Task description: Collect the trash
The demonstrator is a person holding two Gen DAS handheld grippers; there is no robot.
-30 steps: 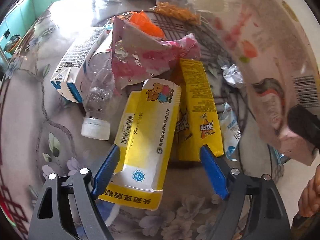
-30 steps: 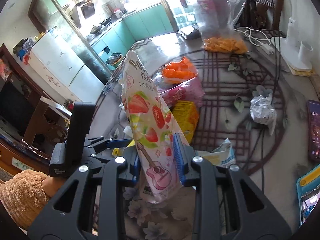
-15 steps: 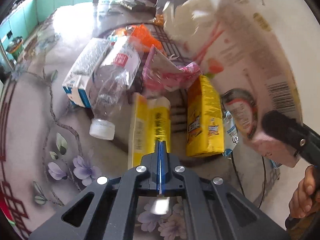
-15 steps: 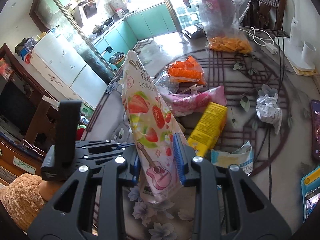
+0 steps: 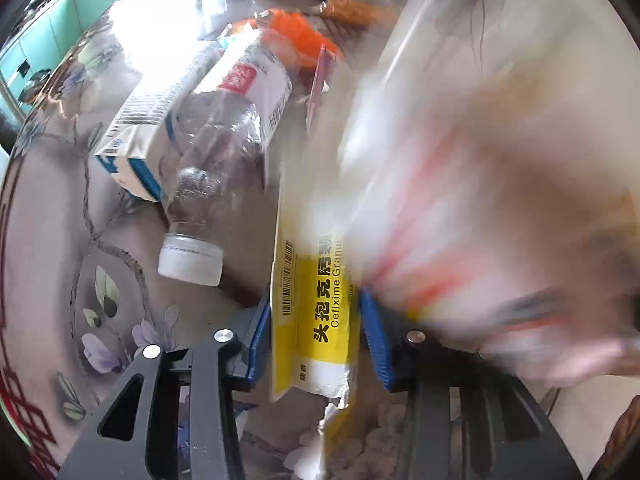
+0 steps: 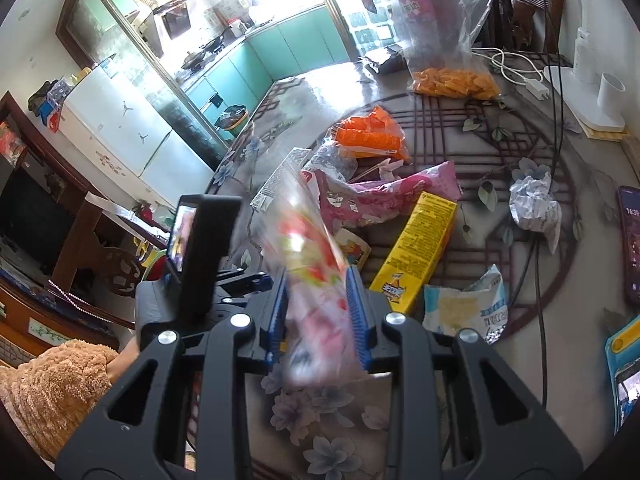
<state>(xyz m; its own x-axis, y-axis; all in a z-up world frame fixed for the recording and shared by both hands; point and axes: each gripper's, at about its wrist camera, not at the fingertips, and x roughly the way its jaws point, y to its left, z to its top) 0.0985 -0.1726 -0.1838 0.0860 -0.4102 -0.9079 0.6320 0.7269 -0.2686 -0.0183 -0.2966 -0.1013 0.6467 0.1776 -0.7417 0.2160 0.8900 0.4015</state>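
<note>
My left gripper [image 5: 316,336] is shut on a flattened yellow medicine box [image 5: 312,300] and holds it upright above the table. My right gripper [image 6: 318,312] is shut on a strawberry snack wrapper [image 6: 316,272], blurred with motion; it fills the right of the left wrist view [image 5: 480,200]. On the table lie a clear plastic bottle [image 5: 224,152], a blue and white carton [image 5: 140,140], a pink wrapper [image 6: 384,196], a second yellow box [image 6: 420,248], an orange wrapper [image 6: 368,136], crumpled paper [image 6: 534,204] and a torn white packet [image 6: 468,308].
A zip bag [image 6: 448,40] with a bottle and orange snacks stands at the back. A phone [image 6: 632,248], cables [image 6: 540,280] and a white stand [image 6: 596,96] are on the right. The table edge [image 6: 224,168] is at the left.
My left gripper closed on the yellow medicine box and lifted it on edge. My right gripper swung the strawberry wrapper towards the left gripper; the wrapper is now blurred.
</note>
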